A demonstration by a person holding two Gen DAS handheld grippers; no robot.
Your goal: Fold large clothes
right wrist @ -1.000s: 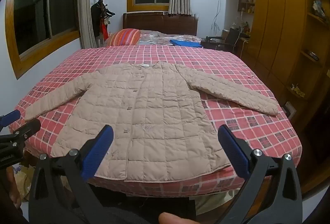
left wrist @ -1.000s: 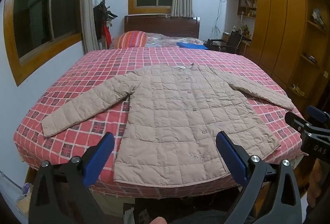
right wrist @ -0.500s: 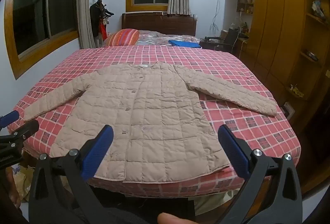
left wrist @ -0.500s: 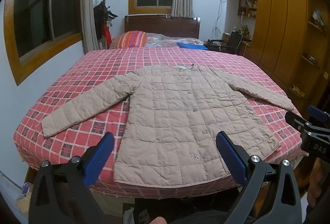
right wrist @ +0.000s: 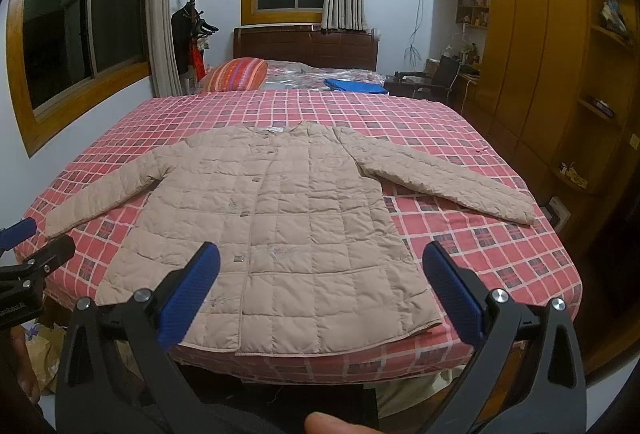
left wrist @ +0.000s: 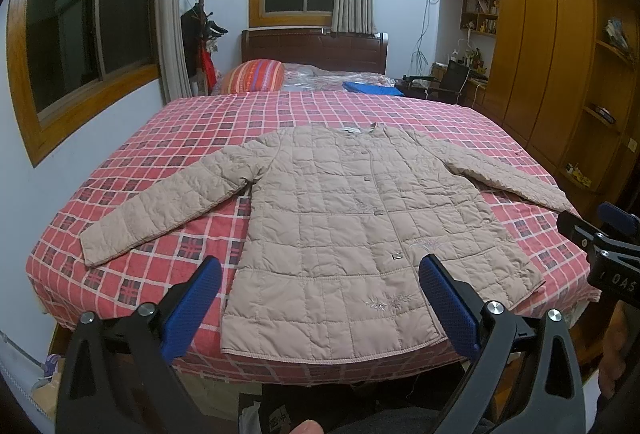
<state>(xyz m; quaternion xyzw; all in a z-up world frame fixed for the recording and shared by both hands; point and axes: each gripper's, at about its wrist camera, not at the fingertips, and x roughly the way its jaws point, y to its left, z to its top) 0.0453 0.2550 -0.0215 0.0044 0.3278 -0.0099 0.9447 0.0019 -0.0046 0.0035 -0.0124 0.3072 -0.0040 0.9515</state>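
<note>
Above the bed's (left wrist: 132, 170) near edge, I am holding my left gripper (left wrist: 320, 298) and right gripper (right wrist: 322, 290) level, jaws spread wide, gripping nothing; the quilted jacket (left wrist: 352, 234) is lying flat, sleeves outspread.

A beige quilted jacket (right wrist: 276, 230) lies buttoned and flat, sleeves spread wide, on a red checked bed (right wrist: 500, 258). The right gripper (right wrist: 320, 276) hangs above the hem with jaws wide apart, holding nothing; the left gripper (right wrist: 24, 254) shows at the frame's left edge.
</note>
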